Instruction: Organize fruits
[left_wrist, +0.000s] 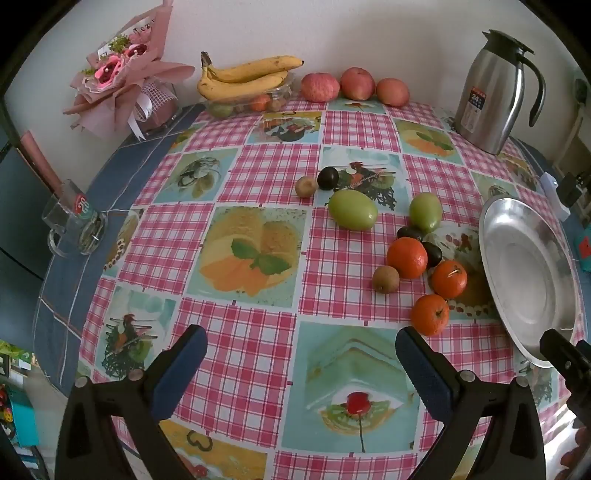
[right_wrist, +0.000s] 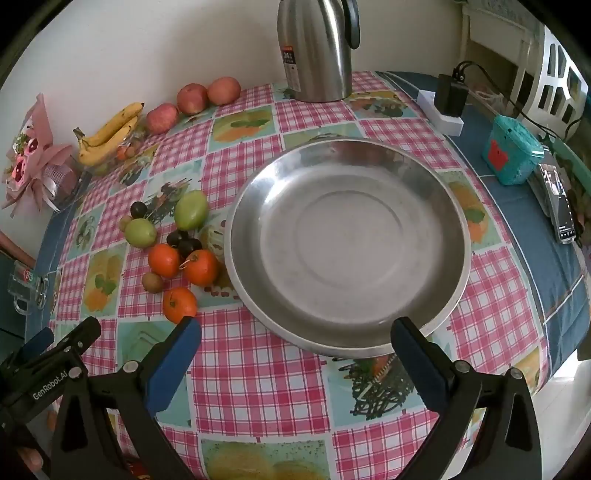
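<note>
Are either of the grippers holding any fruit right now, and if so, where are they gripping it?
Nothing is held. The left gripper and the right gripper both stand wide open above the tablecloth, with no fruit between them.

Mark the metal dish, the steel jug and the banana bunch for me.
Metal dish (right_wrist: 347, 236): right wrist view, bare flat bottom.
Steel jug (left_wrist: 489, 96): left wrist view, middle of its body.
Banana bunch (left_wrist: 243, 79): left wrist view, middle of the fruit.

In the right wrist view the dish (right_wrist: 347, 236) sits mid-frame on the worktop (right_wrist: 258, 369), loose fruit (right_wrist: 173, 251) clustered just left, kettle (right_wrist: 317, 48) behind, bananas (right_wrist: 107, 133) upper left.
</note>
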